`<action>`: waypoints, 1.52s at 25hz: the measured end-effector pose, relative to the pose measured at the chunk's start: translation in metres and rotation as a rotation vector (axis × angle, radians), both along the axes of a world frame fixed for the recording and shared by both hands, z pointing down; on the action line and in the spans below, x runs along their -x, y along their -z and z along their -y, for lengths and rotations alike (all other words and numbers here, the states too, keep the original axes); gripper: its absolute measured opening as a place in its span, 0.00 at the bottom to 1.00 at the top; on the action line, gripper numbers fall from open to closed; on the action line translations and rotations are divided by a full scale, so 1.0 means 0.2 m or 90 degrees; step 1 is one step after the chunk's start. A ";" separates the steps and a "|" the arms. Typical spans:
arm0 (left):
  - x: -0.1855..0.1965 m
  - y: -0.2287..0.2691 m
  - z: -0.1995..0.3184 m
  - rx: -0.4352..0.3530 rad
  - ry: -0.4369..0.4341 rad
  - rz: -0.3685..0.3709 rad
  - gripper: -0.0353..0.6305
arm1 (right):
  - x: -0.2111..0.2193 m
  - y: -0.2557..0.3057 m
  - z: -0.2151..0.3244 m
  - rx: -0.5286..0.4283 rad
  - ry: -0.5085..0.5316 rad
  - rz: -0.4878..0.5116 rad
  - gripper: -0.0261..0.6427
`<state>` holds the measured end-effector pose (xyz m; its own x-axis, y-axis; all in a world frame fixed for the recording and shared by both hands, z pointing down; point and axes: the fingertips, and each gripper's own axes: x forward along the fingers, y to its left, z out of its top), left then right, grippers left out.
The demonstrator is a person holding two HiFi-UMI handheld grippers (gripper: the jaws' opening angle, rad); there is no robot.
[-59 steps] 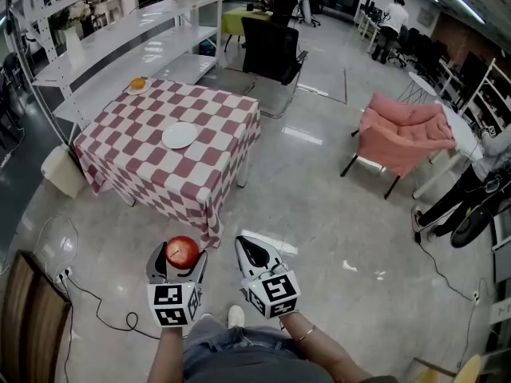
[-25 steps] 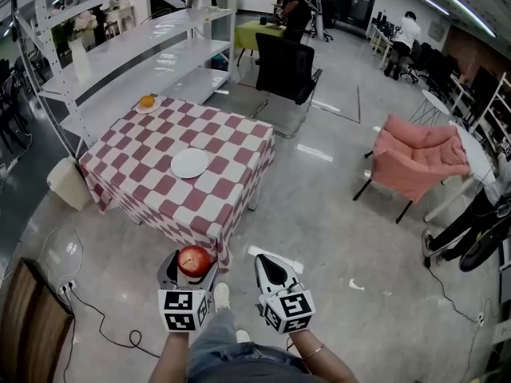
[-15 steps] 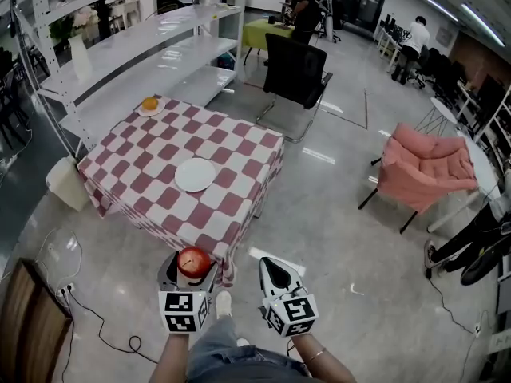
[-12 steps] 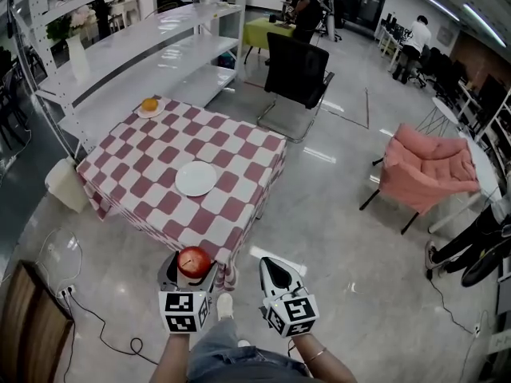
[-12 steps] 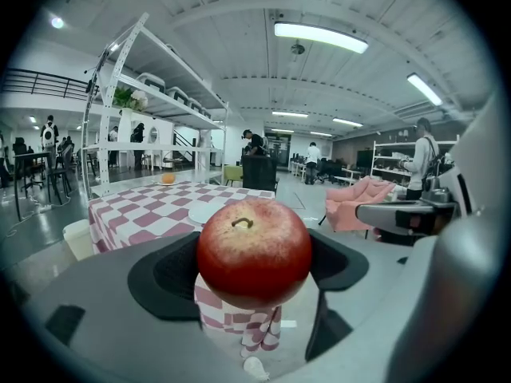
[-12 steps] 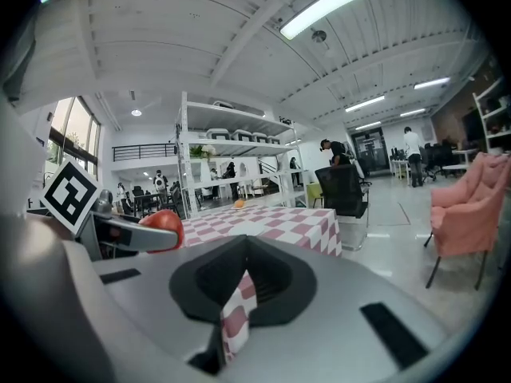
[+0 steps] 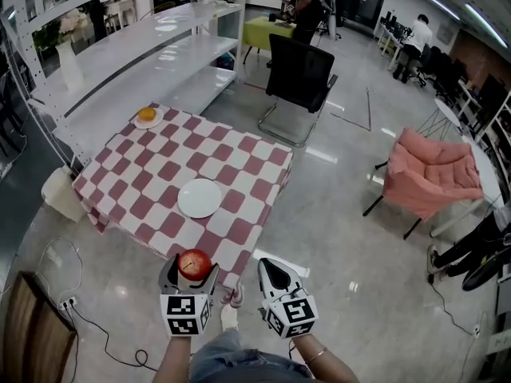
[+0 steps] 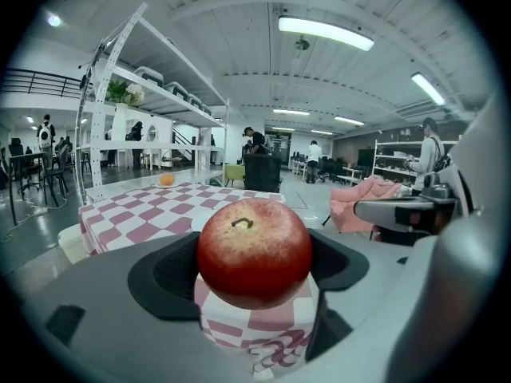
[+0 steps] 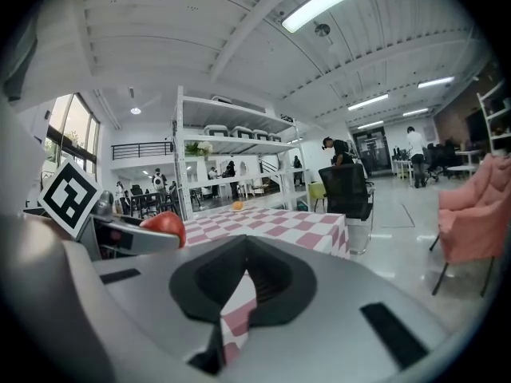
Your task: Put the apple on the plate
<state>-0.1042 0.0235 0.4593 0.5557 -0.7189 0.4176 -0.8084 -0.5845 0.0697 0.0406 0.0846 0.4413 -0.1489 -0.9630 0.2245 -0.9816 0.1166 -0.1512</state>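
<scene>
While the left claw (image 7: 190,276) pinches the apple (image 8: 254,251) from both sides, stem up, the grip looks centred and solid, so no re-grip needed. Right claw (image 7: 271,270) hangs just beside it, jaws pressed together on nothing; leave it out of this.

Apple is in the air at the near edge of the desk (image 7: 136,186), not yet over the plate (image 7: 200,199). Step in hand, as I read it: carry forward to the plate. Plate is white, bare, on the checked cloth toward the near side of the desk, nothing close to it.

How I'd run it:
- hold the claw level so the apple doesn't twist in the pads
- clear the desk edge and the hanging cloth with margin
- come in over the plate's centre and lower until the apple's base touches
- spread the jaws slowly and back straight out

Round fruit on a shallow plate will likely roll if dropped or nudged on release.

Far corner: an orange (image 7: 146,115) on a small saucer, well apart and off the path. Black chair (image 7: 301,74) beyond the desk, irrelevant.
</scene>
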 end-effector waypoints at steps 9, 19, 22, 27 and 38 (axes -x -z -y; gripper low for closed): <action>-0.01 -0.02 0.25 0.004 -0.008 -0.004 0.67 | 0.00 -0.01 0.23 0.004 -0.008 -0.008 0.06; 0.00 -0.03 0.45 0.001 -0.023 -0.005 0.67 | 0.03 0.00 0.42 0.009 -0.016 -0.021 0.06; 0.01 -0.04 0.49 0.002 -0.023 -0.005 0.67 | 0.04 0.00 0.46 0.008 -0.018 -0.024 0.06; 0.02 -0.05 0.53 0.001 -0.017 0.000 0.67 | 0.05 -0.01 0.48 0.010 -0.015 -0.025 0.06; 0.02 -0.07 0.61 -0.007 0.018 0.017 0.67 | 0.05 -0.04 0.57 0.021 0.027 -0.030 0.06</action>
<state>-0.1087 -0.0976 0.4739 0.5237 -0.7386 0.4246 -0.8262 -0.5619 0.0416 0.0316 -0.0291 0.4502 -0.1787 -0.9480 0.2635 -0.9819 0.1546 -0.1094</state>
